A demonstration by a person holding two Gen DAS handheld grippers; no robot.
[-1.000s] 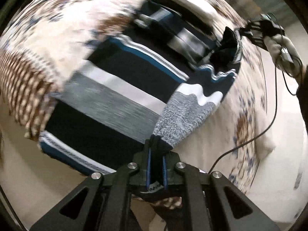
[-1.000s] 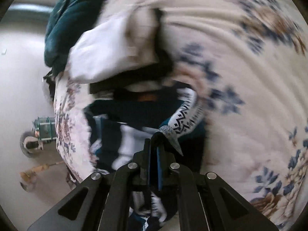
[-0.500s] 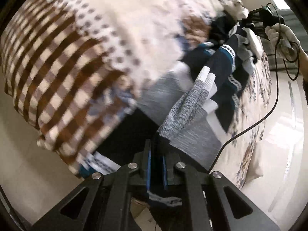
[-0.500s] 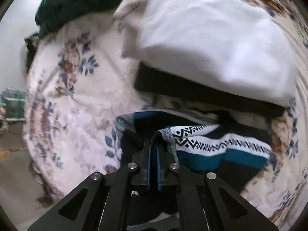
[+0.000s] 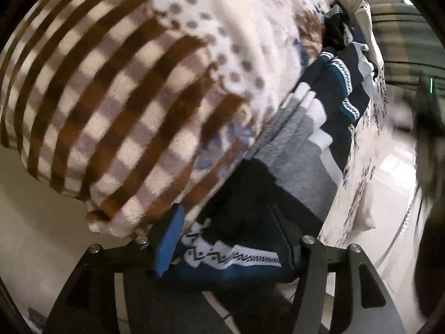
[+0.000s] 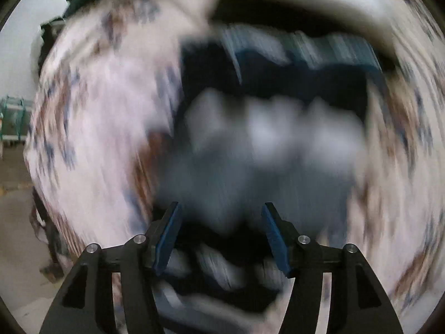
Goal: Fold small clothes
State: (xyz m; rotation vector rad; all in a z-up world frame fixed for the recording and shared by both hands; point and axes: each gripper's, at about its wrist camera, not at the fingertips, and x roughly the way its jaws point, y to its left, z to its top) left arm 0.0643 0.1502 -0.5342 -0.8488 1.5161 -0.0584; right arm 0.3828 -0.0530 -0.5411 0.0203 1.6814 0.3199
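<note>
1. Fingers of the left gripper (image 5: 228, 239) stand spread wide, the sweater (image 5: 319, 139) lying loose between them with nothing pinched; its patterned hem sits just in front of the mount.
2. Fingers of the right gripper (image 6: 222, 236) are likewise parted, blue pads (image 6: 169, 236) showing on both sides, above a blurred grey-and-navy stretch of the same garment.
3. Spread across the bed, the sweater rests on a floral blanket (image 6: 97, 125), with a brown-checked blanket (image 5: 111, 97) bulging beside it in the left view.
4. Both ends appear let go so the knit can settle flat, probably between folds.
5. Heavy blur in the right view hides finer detail.
</note>
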